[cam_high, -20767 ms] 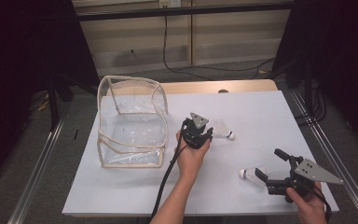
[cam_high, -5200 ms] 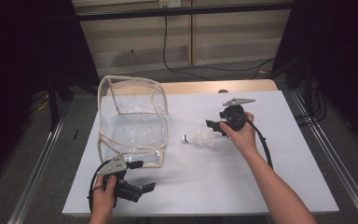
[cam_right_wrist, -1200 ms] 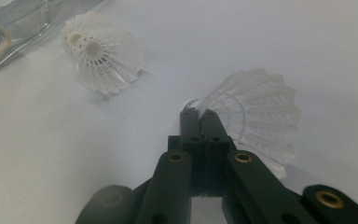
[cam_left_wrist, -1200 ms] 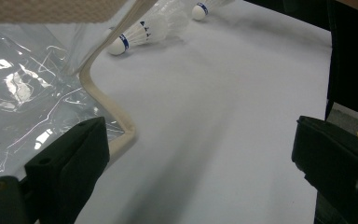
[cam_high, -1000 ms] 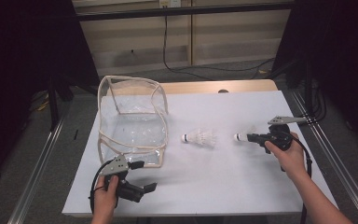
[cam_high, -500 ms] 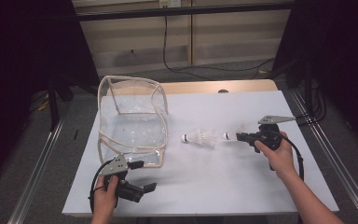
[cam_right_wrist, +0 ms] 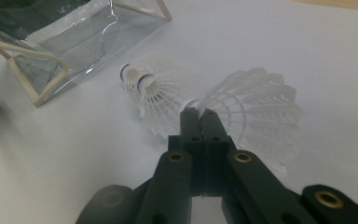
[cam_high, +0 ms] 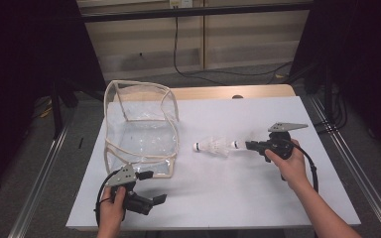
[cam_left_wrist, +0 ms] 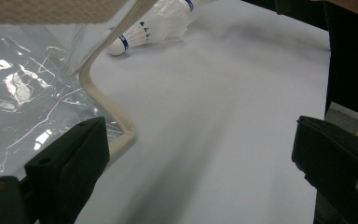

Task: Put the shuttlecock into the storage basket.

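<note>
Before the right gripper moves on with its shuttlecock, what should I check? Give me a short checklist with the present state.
1. Right gripper shut on held shuttlecock: ok.
2. Its rounded tip points at the open feather end of the lying shuttlecocks: ok.
3. Lying shuttlecocks apart from the clear bag: ok.
4. Left gripper open, at the table's near edge, out of the way: ok.
5. Held shuttlecock already touching the lying ones: cannot tell.

The right tongs (cam_high: 252, 145) carried a shuttlecock (cam_right_wrist: 256, 112) toward the lying stack (cam_high: 212, 147).
</note>
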`<state>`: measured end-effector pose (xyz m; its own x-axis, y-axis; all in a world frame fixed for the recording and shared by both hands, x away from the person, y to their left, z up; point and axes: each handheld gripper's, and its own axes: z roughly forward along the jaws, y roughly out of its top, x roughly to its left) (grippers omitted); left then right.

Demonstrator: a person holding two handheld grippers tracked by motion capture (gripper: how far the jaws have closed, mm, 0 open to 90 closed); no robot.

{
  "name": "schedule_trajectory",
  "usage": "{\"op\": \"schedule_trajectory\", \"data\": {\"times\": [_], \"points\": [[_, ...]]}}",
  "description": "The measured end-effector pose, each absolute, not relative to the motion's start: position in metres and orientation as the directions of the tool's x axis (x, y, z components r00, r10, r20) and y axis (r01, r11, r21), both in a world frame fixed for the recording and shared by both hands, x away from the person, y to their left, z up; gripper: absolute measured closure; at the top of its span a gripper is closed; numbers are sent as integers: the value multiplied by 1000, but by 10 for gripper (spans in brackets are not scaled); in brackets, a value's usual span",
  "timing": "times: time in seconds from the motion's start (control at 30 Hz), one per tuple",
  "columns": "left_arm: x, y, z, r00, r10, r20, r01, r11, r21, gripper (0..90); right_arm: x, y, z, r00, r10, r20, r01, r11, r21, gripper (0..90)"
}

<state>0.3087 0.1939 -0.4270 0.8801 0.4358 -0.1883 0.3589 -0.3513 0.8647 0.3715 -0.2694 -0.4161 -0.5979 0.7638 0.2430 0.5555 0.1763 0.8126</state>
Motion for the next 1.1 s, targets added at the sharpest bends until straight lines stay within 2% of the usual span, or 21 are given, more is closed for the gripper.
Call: {"op": "schedule_trajectory", "data": {"times": [1.1], "points": [[308, 194, -427, 880, 434, -190, 358, -347, 867, 42, 380, -242, -425, -611, 744, 272, 561, 164, 812, 900]]}}
